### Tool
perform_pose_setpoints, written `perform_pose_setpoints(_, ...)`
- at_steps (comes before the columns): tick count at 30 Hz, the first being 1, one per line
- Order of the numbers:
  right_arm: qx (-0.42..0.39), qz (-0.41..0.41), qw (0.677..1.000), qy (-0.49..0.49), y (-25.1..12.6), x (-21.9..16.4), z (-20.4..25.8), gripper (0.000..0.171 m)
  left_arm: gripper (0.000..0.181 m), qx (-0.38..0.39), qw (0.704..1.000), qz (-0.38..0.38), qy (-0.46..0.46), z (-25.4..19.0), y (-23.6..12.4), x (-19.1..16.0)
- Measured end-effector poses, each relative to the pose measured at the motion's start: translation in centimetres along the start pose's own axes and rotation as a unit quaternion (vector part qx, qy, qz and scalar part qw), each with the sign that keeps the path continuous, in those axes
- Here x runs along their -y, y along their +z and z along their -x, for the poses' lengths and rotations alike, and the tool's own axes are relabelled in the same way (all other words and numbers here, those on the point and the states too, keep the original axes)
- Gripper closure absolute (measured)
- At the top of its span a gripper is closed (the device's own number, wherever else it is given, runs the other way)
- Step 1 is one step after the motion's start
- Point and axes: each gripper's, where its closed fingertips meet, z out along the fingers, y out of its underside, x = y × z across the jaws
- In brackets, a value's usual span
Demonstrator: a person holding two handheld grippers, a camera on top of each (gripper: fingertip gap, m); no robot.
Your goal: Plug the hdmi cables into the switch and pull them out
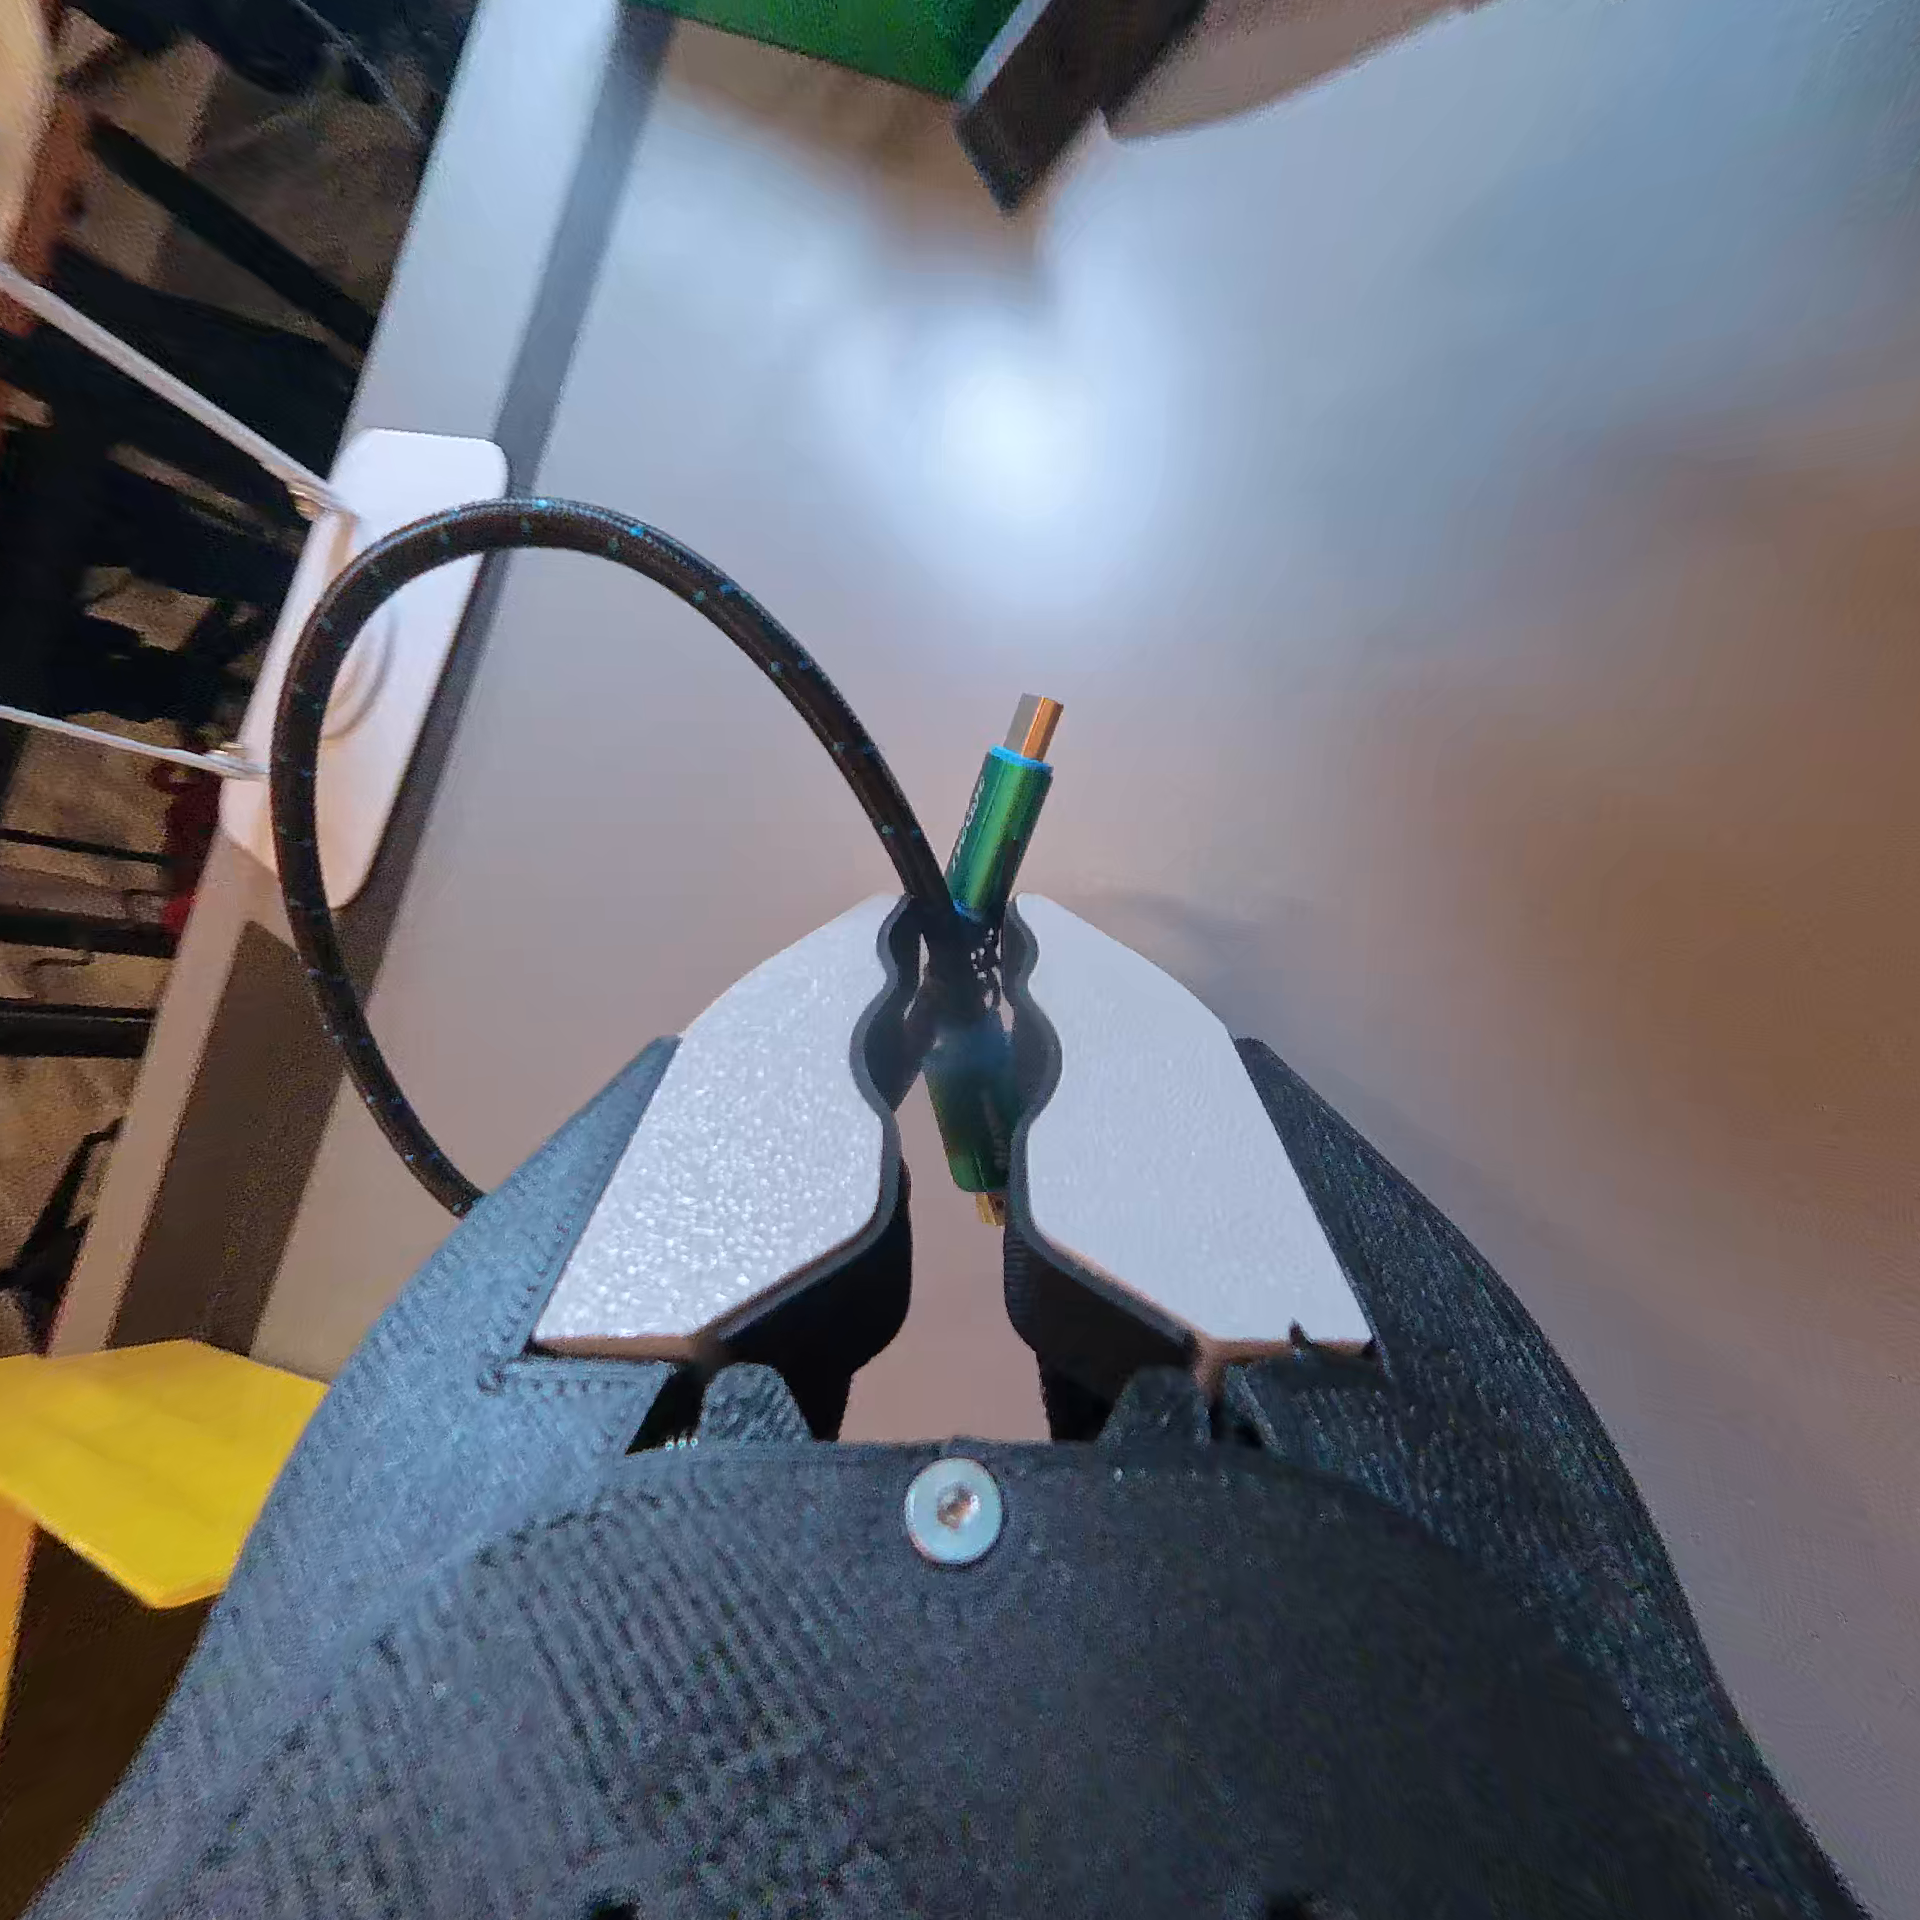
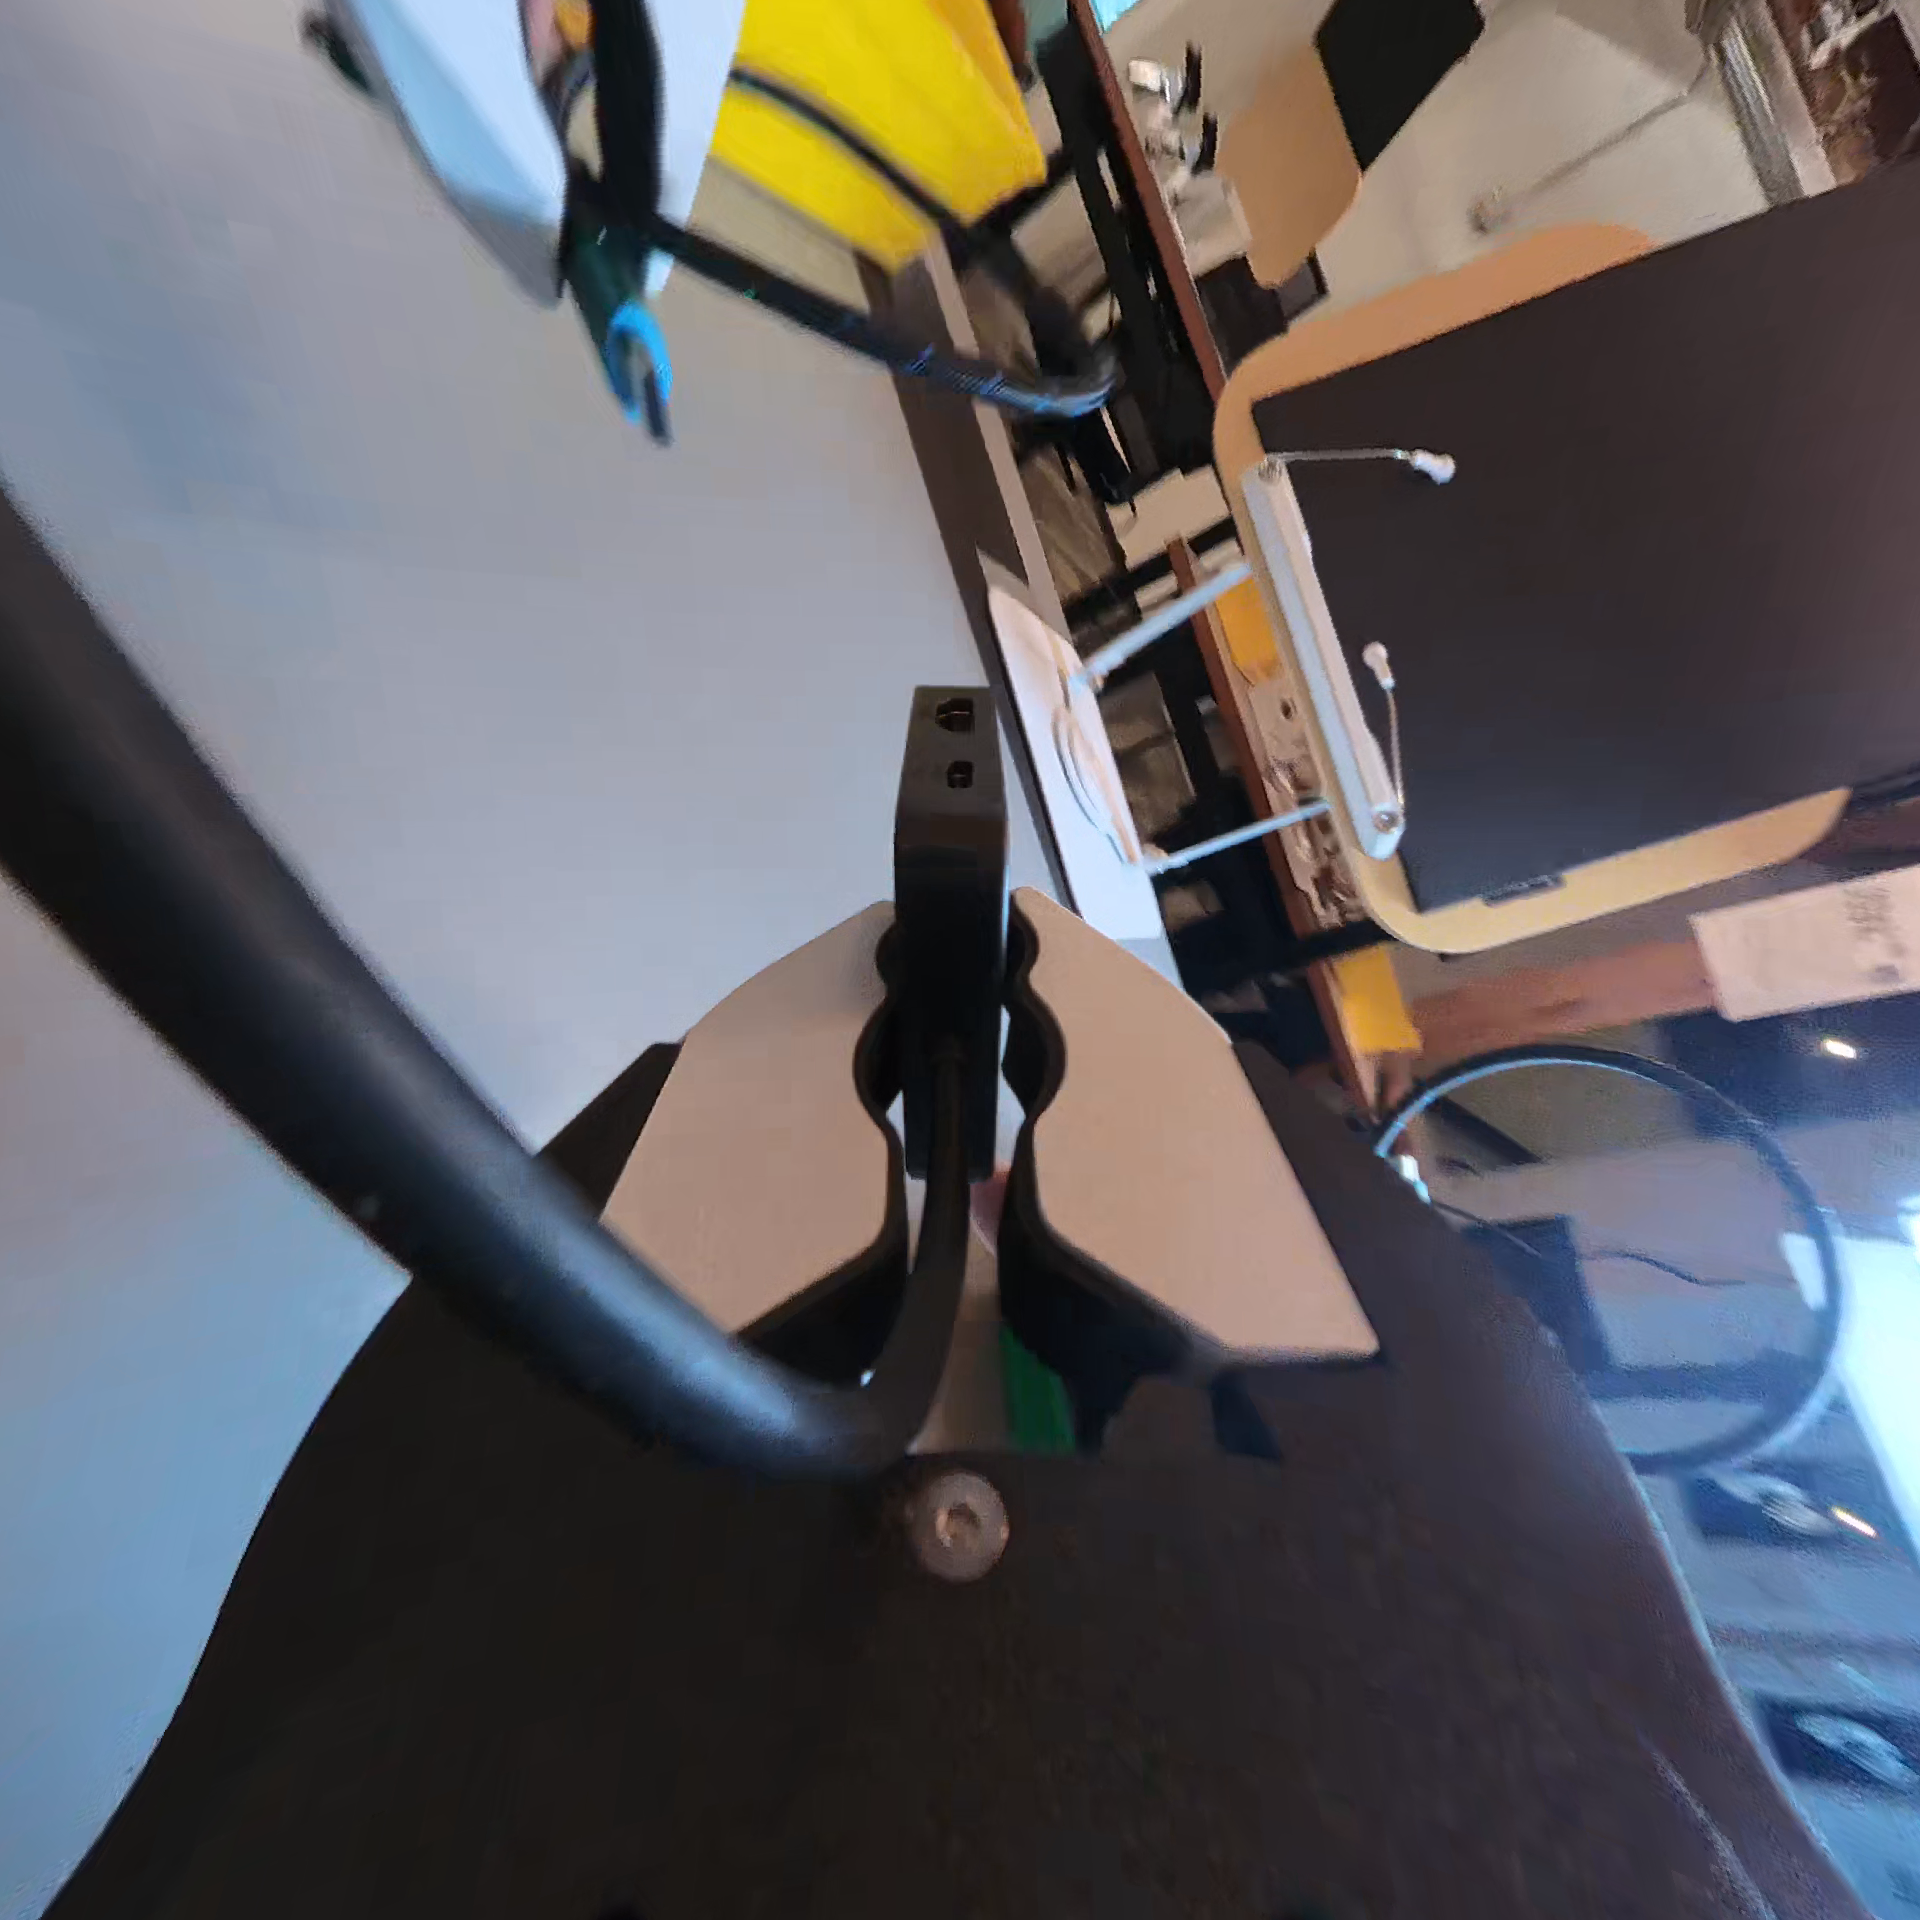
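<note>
My left gripper [image 1: 961,920] is shut on the base of a green HDMI plug [image 1: 997,821] with a gold tip, held above the white table [image 1: 1351,623]. Its braided black cable [image 1: 343,644] loops out to the left. A second green plug shape sits lower between the fingers; I cannot tell if it is a reflection. My right gripper [image 2: 951,920] is shut on the black HDMI switch [image 2: 948,800], whose end ports face away. A smooth black cable [image 2: 312,1018] curves from the switch to the left. The left gripper with its plug [image 2: 636,364] shows blurred at the upper left.
A white pad [image 1: 364,665] with a wire stand lies at the table edge, also in the right wrist view [image 2: 1070,748]. A yellow box [image 1: 145,1455] stands near the left gripper. A green and dark object [image 1: 862,52] lies far off. Dark chairs [image 2: 1558,623] stand beyond the table edge. Spacing between my two grippers at the tips: around 12 cm.
</note>
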Motion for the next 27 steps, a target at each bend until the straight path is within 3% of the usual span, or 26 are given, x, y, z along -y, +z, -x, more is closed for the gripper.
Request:
perform_pose_setpoints(10, 0.05, 0.203, 0.972, -0.103, 3.0, -3.0, 3.0, 0.157, 0.166, 0.021, 0.999, 0.038, 0.022, 0.7, 3.6, 2.8)
perform_pose_setpoints(20, 0.073, 0.216, 0.97, -0.086, 3.3, -2.1, 4.4, 0.156, 0.166, 0.024, 0.996, 0.078, 0.046, -0.1, 4.7, 2.0)
perform_pose_setpoints(27, 0.13, 0.15, 0.98, -0.021, 3.1, -1.1, 5.5, 0.157, 0.166, 0.019, 0.994, 0.09, 0.059, -0.4, 4.9, 1.5)
